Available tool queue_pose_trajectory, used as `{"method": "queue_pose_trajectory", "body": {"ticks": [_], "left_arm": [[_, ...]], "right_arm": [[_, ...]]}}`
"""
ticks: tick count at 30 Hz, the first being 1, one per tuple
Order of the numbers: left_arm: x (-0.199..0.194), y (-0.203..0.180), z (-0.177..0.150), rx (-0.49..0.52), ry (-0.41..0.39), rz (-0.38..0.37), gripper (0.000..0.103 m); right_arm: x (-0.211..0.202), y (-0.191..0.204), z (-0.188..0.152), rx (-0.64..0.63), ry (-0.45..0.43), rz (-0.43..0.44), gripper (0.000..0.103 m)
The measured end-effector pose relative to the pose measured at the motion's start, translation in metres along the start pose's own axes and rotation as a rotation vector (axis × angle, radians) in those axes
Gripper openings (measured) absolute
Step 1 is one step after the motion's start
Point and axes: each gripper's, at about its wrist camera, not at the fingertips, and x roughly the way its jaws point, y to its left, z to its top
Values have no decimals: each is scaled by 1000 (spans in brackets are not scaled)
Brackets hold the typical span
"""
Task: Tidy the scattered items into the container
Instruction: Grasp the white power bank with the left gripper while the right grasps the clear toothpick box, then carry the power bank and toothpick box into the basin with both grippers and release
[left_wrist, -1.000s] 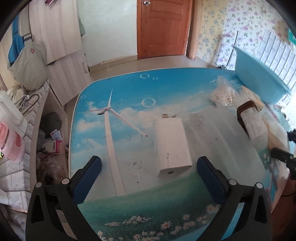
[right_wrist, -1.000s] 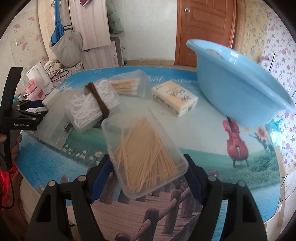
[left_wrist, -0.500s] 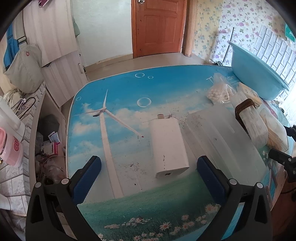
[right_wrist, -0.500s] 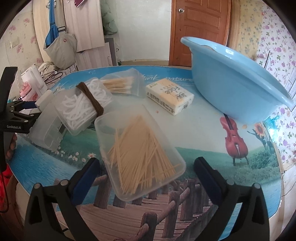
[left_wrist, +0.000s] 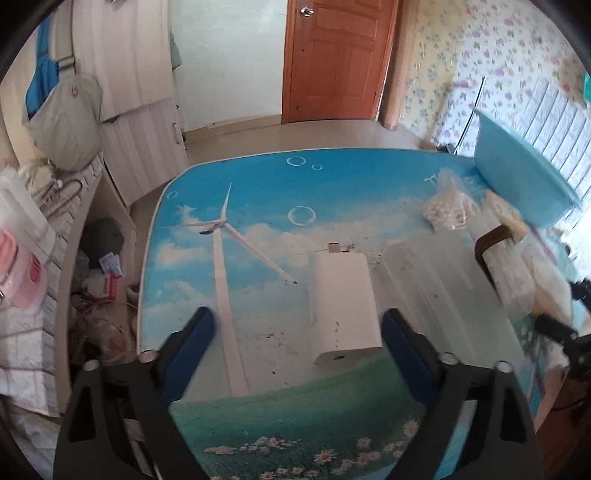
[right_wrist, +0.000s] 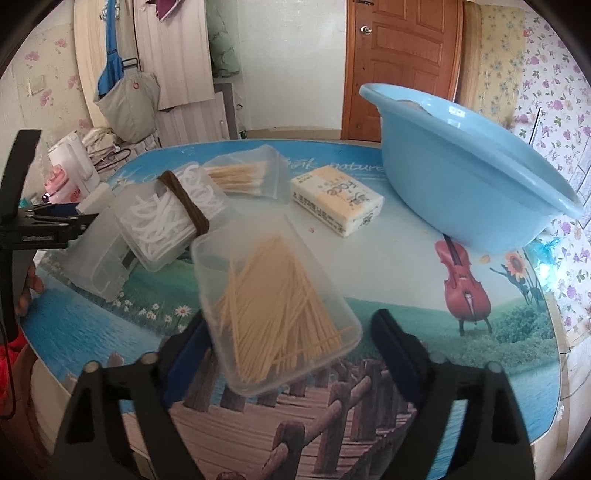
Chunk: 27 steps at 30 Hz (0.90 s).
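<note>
In the right wrist view my right gripper (right_wrist: 290, 325) is open around a clear box of toothpicks (right_wrist: 273, 306) lying on the table. Its left finger is against the box and its right finger stands just off the edge. The blue basin (right_wrist: 480, 192) sits at the far right, tilted. Ahead lie a tissue pack (right_wrist: 336, 199), a cotton swab box (right_wrist: 243, 177), a box of white picks with a brown band (right_wrist: 166, 218) and a frosted box (right_wrist: 99, 254). My left gripper (left_wrist: 297, 317) is open with a white box (left_wrist: 343, 302) just ahead between its fingers.
The round table with its printed cover (left_wrist: 258, 192) drops off at the left to a cluttered floor and shelf (left_wrist: 33, 258). A wooden door (left_wrist: 336, 59) stands beyond. A hand (right_wrist: 29, 284) holds the left gripper at the table's left edge.
The right jaws, tight on the toothpick box a second ago, opened wide and have narrowed again around it. The left gripper has moved closer to the white box.
</note>
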Motion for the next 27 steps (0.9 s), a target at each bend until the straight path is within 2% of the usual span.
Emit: {"method": "queue_pose_trajectory", "body": {"ticks": [2, 3, 6, 8, 13, 18, 27], "left_arm": [[0, -4, 1, 32, -7, -1, 71], [0, -6, 2, 39, -13, -3, 68], [-2, -12, 1, 61, -24, -17, 50], [-4, -17, 2, 77, -22, -36, 25], [-7, -28, 1, 121, -20, -39, 25], [-17, -31, 3, 83, -29, -26, 25], [-59, -52, 14, 97, -103, -16, 25]], "right_arm": [[-2, 2, 1, -8, -5, 7, 72], [-2, 2, 1, -9, -3, 8, 72], [-3, 1, 2, 3, 1, 20, 71], [-5, -2, 2, 29, -2, 42, 70], [-11, 1, 4, 22, -27, 36, 69], [-20, 8, 8, 5, -44, 34, 69], [-38, 14, 16, -9, -99, 64, 67]]}}
